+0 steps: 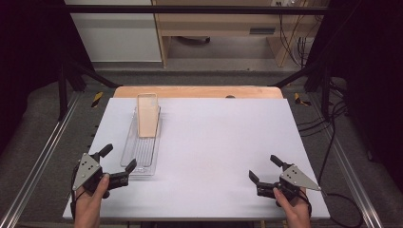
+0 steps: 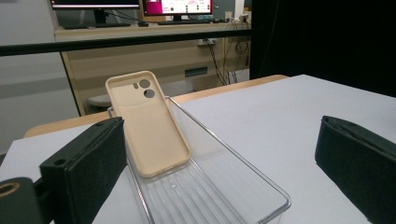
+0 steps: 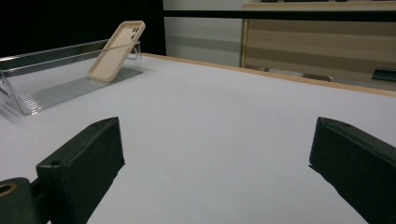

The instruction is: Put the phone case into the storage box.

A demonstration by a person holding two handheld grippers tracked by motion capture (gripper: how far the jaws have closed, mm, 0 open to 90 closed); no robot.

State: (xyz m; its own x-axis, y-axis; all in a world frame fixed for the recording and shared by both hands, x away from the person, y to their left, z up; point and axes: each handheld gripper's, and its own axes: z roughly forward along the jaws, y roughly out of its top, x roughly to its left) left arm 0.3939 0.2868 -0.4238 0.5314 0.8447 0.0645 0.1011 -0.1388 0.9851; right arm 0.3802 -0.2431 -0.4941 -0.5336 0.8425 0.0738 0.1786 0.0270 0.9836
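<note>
Case (image 1: 148,115): beige phone case, leaning upright against the far end wall of the tray.
Tray (image 1: 133,156): clear, ribbed, on the bench's (image 1: 214,142) left half.
Left tongs (image 1: 118,158): jaws apart, gripping nothing, at the tray's near end.
Right tongs (image 1: 264,169): jaws apart, gripping nothing, near the bench's right front.

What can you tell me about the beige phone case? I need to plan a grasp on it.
The beige, soft-looking phone case is empty, its hollow inner side facing the person, with camera cutouts near its top corner. It stands tilted inside the clear ribbed plastic tray, its bottom edge on the tray floor and its top leaning against the far end wall. Neither gripper touches it.
</note>
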